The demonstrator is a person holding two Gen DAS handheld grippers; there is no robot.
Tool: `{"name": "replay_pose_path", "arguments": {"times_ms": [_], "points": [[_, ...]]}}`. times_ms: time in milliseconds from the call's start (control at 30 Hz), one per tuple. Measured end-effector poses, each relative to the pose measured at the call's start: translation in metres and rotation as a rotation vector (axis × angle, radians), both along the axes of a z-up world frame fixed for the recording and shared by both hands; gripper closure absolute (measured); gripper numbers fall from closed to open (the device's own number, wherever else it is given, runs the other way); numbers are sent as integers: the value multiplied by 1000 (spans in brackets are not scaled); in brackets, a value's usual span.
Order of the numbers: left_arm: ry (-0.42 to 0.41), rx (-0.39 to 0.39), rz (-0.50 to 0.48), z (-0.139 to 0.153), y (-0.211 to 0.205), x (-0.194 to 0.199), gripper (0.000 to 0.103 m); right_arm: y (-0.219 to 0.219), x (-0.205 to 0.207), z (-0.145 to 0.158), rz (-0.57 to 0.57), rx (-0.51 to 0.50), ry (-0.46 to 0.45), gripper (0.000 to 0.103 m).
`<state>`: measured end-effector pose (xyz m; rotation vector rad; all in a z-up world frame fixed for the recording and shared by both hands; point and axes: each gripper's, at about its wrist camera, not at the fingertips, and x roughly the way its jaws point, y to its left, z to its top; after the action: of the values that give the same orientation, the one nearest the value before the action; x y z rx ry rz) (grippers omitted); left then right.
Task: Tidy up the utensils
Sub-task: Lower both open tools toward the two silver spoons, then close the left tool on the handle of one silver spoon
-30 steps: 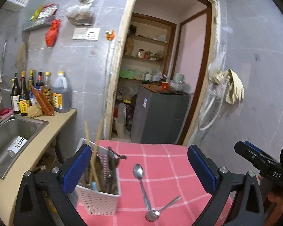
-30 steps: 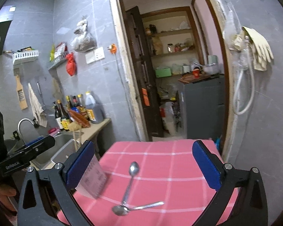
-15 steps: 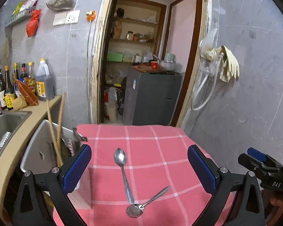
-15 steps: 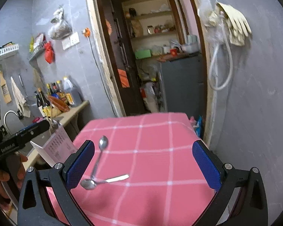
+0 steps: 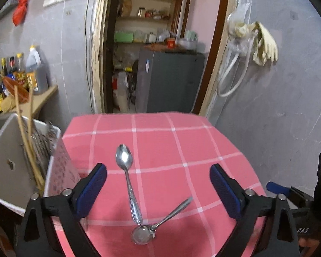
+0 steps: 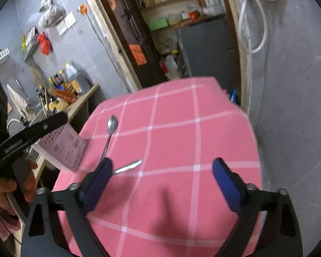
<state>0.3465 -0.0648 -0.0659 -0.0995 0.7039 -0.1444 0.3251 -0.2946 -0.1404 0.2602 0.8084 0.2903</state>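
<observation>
From the left wrist view: the left gripper w/ blue-padded black fingers hangs over the table under a pink cloth w/ white checks, jaws wide but closing, pads pressing on nothing. Between them lies a long shiny steel spoon, bowl pointing away, handle running back toward the camera; its handle tip touches the bowl of a second, shorter steel spoon whose handle angles off to the right. At the table's left edge stands a white perforated plastic utensil basket w/ wooden chopsticks leaning in it, plus some darker utensils I can't make out. From the right wrist view: the right gripper, same build, sits above bare cloth nearer the table's right half, jaws also closing, nothing between the pads. Its left finger hides part of both spoons; the long spoon's bowl shows further off, the basket to the left of it, & a hand holding the other gripper at far left.
</observation>
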Motion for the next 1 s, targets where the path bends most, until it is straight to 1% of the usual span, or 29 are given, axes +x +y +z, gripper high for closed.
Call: {"name": "replay_pose_path", "arguments": {"times_ms": [33, 67, 133, 267, 333, 367, 533, 600, 700, 1000], "points": [[31, 2, 7, -6, 0, 7, 16, 2, 1, -3, 7, 4, 10, 29], [52, 2, 11, -10, 0, 10, 18, 7, 3, -9, 20, 10, 27, 30], [91, -4, 21, -19, 2, 19, 26, 13, 7, -16, 38, 11, 43, 35], [154, -10, 46, -36, 3, 36, 34, 23, 13, -30, 65, 24, 76, 42], [186, -9, 58, -45, 3, 44, 41, 26, 16, -33, 71, 31, 87, 51], [195, -10, 63, -48, 4, 48, 43, 29, 18, -35, 76, 34, 91, 54], [238, -6, 76, -65, 3, 66, 55, 42, 26, -40, 96, 63, 113, 74], [257, -4, 82, -71, 4, 74, 58, 48, 30, -43, 96, 89, 135, 77], [281, -9, 92, -79, 6, 83, 62, 55, 35, -48, 93, 113, 165, 78], [303, -41, 137, -94, 18, 101, 66, 80, 47, -66, 86, 158, 267, 86]]}}
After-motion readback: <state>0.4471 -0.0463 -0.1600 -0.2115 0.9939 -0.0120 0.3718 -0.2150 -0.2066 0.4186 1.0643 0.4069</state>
